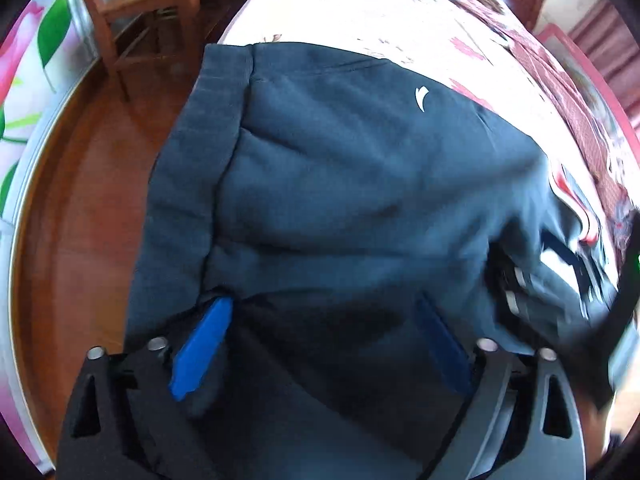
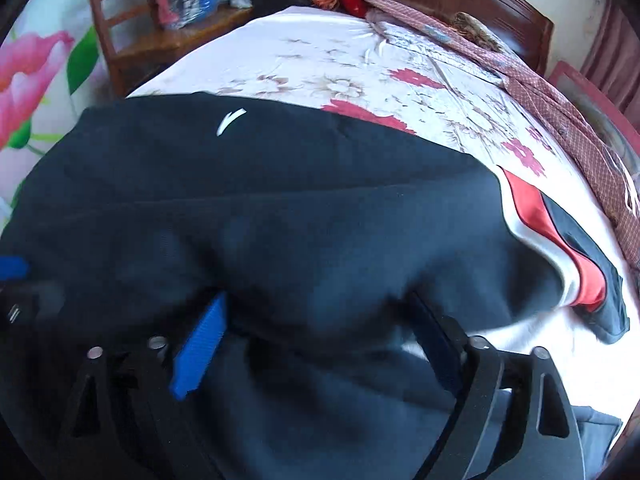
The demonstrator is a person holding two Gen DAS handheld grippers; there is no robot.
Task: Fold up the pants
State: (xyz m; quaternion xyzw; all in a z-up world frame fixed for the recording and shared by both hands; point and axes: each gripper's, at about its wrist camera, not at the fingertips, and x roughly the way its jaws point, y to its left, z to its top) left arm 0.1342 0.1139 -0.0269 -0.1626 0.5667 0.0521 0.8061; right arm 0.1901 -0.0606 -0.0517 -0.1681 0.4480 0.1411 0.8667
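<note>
The dark pants [image 1: 340,168] lie on the floral bed sheet [image 2: 400,64], waistband toward the wooden chair [image 1: 132,16]. The left gripper [image 1: 320,320] and right gripper [image 2: 320,312] each have their 2 fingers spread wide over the cloth, gripping nothing I can make out. The risk, as I judge it: closing on only the top layer would drag the fold crooked, or slide the pants onto the red-and-white garment [image 2: 560,248] beside them

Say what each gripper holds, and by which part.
Both the left gripper and the right gripper have their fingers spread around bunched pants fabric; which part, or whether it is truly clamped, cannot be told.
</note>
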